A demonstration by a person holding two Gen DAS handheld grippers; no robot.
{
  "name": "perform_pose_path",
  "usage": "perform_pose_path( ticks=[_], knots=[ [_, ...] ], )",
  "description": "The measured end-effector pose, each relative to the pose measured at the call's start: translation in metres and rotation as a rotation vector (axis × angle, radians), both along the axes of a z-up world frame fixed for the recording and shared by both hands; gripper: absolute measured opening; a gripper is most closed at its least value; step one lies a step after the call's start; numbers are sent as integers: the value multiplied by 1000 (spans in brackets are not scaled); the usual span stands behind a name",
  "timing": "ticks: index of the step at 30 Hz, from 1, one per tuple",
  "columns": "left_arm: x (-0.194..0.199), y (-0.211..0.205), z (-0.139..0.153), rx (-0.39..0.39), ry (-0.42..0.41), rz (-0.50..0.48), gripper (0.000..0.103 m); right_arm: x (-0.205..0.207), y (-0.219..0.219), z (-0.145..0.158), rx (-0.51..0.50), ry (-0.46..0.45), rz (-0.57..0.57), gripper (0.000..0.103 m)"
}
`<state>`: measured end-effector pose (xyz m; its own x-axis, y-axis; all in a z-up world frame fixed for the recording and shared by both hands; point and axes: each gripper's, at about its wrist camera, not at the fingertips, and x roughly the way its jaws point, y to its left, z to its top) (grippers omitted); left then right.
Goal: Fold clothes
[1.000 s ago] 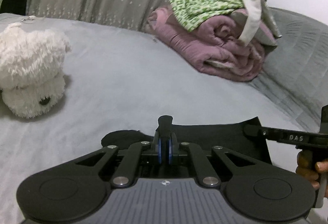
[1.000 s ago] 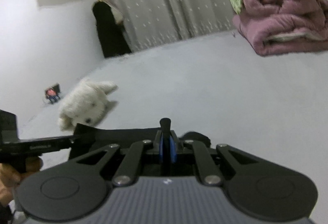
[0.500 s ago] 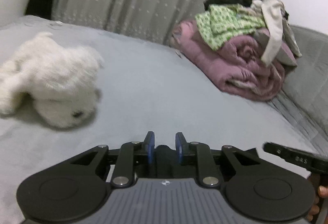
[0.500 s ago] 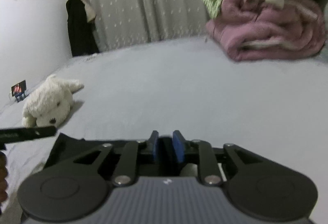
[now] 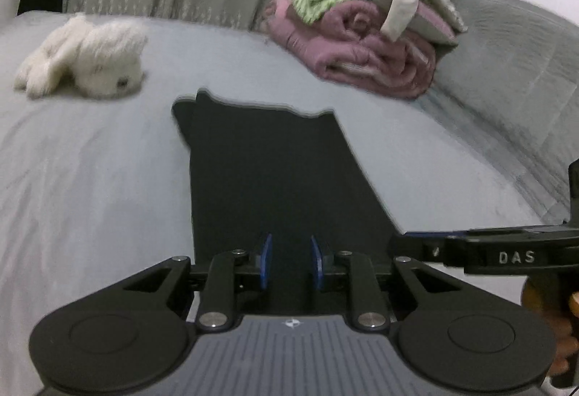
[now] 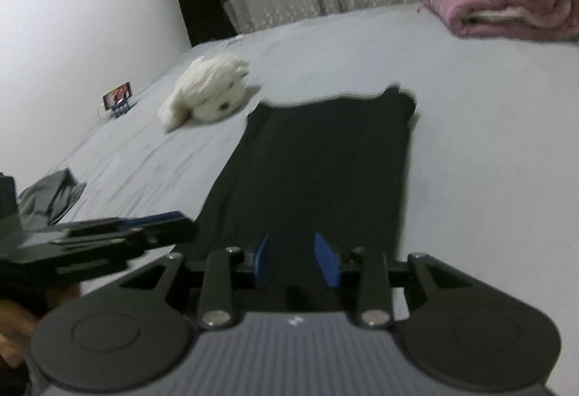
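With the left gripper (image 5: 288, 260) and right gripper (image 6: 296, 260) both spread and empty above the near hem of the black garment (image 5: 267, 171), which lies flat ahead of them on the bed (image 5: 90, 171), pinch both near corners evenly before folding forward.

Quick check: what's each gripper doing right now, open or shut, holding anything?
Left gripper: open, holding nothing, above the black garment.
Right gripper: open, holding nothing, above the same garment.
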<state>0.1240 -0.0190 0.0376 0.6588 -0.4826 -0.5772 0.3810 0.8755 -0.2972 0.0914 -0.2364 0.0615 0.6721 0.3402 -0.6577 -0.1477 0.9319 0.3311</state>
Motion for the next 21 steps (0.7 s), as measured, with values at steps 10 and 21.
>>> perform_pose_path(
  ticks=[10,21],
  knots=[
    [-22,54,4,19,98,138,21,-16,-27,-9,-97,218,-200,28],
    [-38,76,-27,-362,449,301,33,-64,-74,-37,352,252,-294,42]
  ],
)
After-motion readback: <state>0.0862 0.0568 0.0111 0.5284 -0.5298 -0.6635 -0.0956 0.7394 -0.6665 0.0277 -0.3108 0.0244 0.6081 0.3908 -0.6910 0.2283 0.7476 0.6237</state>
